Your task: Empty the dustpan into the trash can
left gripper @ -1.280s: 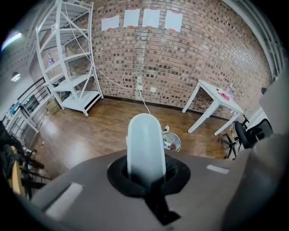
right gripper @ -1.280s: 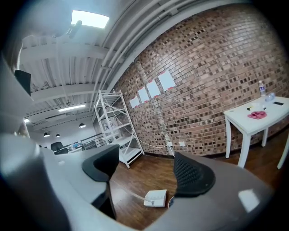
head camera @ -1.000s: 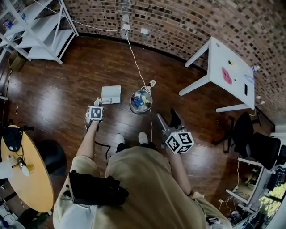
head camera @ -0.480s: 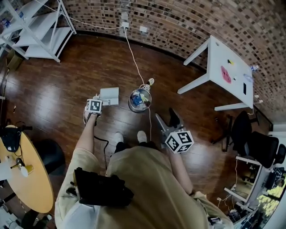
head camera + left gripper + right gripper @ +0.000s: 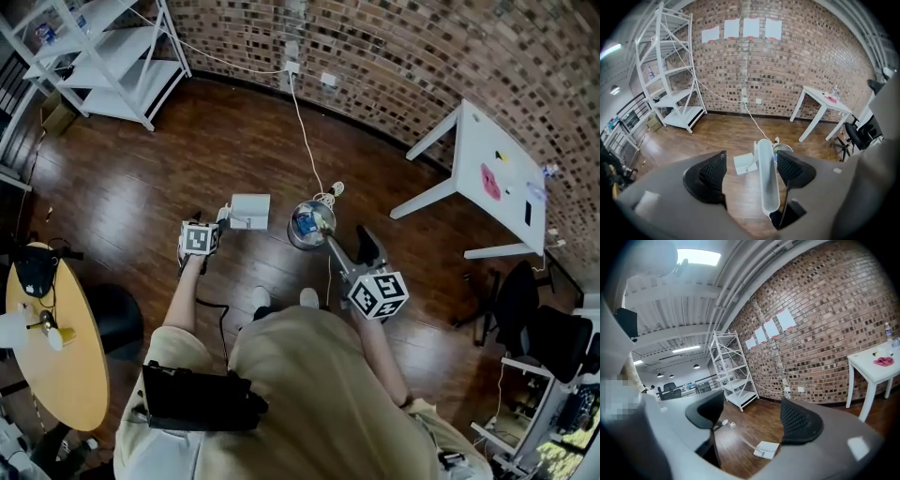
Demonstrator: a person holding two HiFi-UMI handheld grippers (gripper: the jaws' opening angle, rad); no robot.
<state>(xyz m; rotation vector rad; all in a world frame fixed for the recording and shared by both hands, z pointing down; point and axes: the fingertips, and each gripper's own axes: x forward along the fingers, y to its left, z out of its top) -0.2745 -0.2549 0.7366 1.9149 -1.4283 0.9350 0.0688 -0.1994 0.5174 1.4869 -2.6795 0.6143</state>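
Note:
The white dustpan [image 5: 249, 211] rests on the wooden floor just left of the round metal trash can [image 5: 312, 223], which holds blue and pale rubbish. My left gripper [image 5: 211, 221] is at the near end of the dustpan's handle. In the left gripper view its jaws [image 5: 751, 161] have just been opening. The white handle [image 5: 768, 183] stands between them, close to the right pad, with a gap on its left side. The pan [image 5: 744, 163] lies beyond. My right gripper [image 5: 352, 249] points at the can from the near right. Its jaws [image 5: 754, 418] stand apart with nothing between them.
A white cable [image 5: 306, 131] runs from the wall socket down to the can. A white shelf rack [image 5: 112, 56] stands far left by the brick wall, and a white table [image 5: 497, 173] far right. A round wooden table [image 5: 56, 366] is at my left, with office chairs [image 5: 539, 314] at my right.
The dustpan has stayed beside the can. My left gripper has drawn a little left, away from the pan. My right gripper has moved closer to the can.

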